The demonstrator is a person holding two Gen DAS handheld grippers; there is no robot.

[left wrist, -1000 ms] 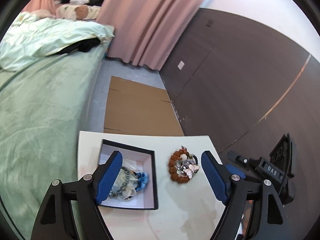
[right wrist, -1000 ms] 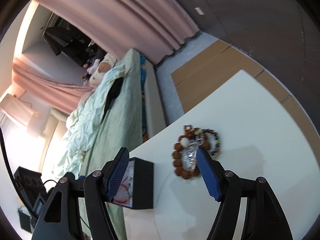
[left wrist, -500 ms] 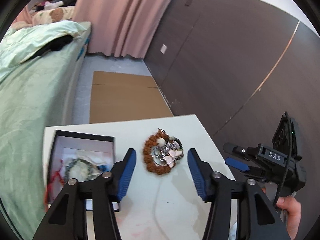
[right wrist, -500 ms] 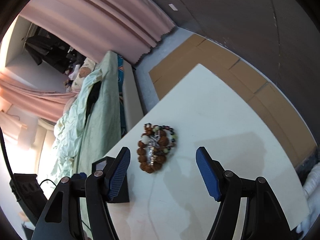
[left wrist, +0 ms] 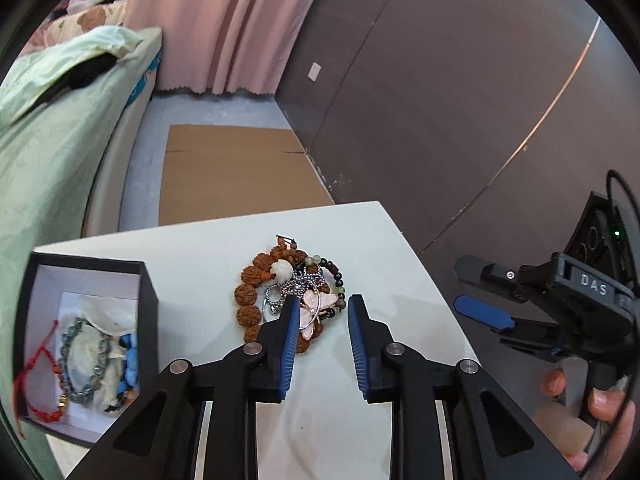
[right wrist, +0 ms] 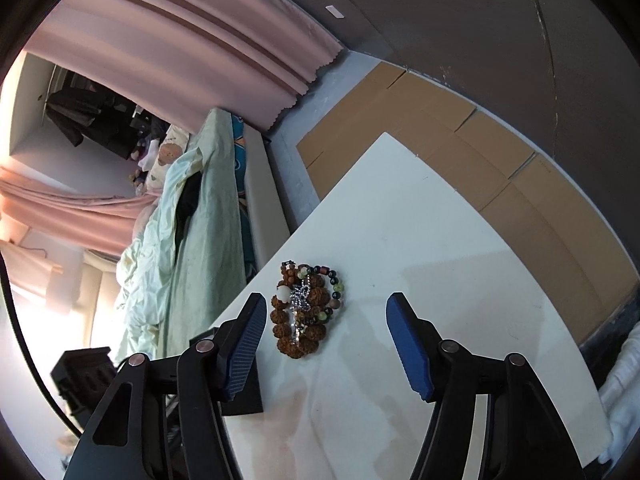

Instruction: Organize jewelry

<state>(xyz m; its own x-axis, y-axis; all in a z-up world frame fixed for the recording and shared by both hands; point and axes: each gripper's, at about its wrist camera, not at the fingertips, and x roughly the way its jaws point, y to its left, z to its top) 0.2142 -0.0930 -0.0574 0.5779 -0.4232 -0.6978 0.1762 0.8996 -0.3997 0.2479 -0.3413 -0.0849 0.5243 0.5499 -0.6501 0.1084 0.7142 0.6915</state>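
A pile of jewelry [left wrist: 294,294] lies on the white table [left wrist: 200,256]: a brown seed-bead bracelet [left wrist: 246,294], a silver chain, a dark bead bracelet and a pink butterfly pendant [left wrist: 316,306]. My left gripper [left wrist: 323,310] is open, its jaws partly narrowed, just over the pendant. A black box [left wrist: 148,300] at the left holds several bracelets [left wrist: 86,354]. My right gripper [right wrist: 324,316] is open and empty near the pile [right wrist: 306,310]; it also shows in the left wrist view [left wrist: 484,312].
A bed with green covers [left wrist: 48,152] runs along the table's left. Flat cardboard [left wrist: 236,172] lies on the floor beyond the table. A dark wall [left wrist: 440,100] stands at the right, pink curtains [left wrist: 224,24] at the back.
My left gripper moved right from over the box to the jewelry pile and its jaws narrowed. My right gripper drew back and swung right; the pile now sits left of its centre.
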